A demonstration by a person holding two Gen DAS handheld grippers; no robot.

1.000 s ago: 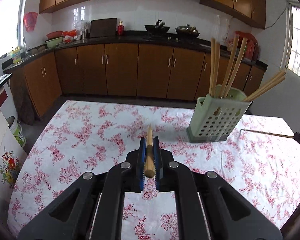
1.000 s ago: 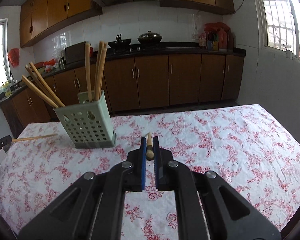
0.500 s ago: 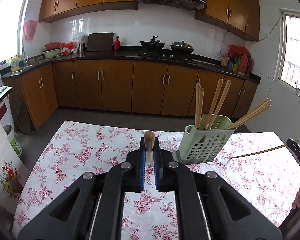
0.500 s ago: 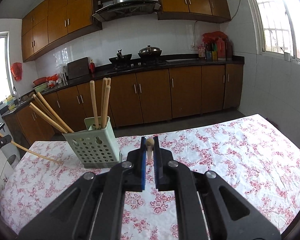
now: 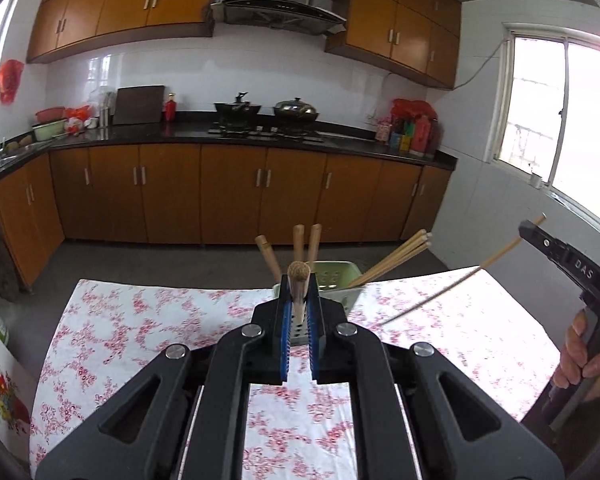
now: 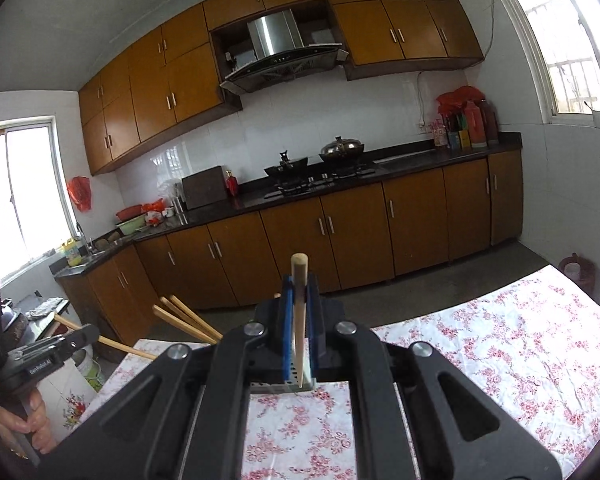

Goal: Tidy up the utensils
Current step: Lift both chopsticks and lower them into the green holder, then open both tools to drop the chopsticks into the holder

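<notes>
Two grippers are clamped on one chopstick each above the floral tablecloth (image 5: pixel 140 320). Green holder (image 5: pixel 336 270) at 12 o'clock carries more chopsticks. Left gripper (image 5: pixel 299 312) grips chopstick (image 5: pixel 299 280); right gripper (image 6: pixel 299 320) grips chopstick (image 6: pixel 299 300).

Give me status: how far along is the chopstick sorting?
Done: several chopsticks already stand in the green holder. In hand: the left gripper and right gripper are each shut on one chopstick, both above the table. Left: drop those two in; no others show on the cloth.
</notes>
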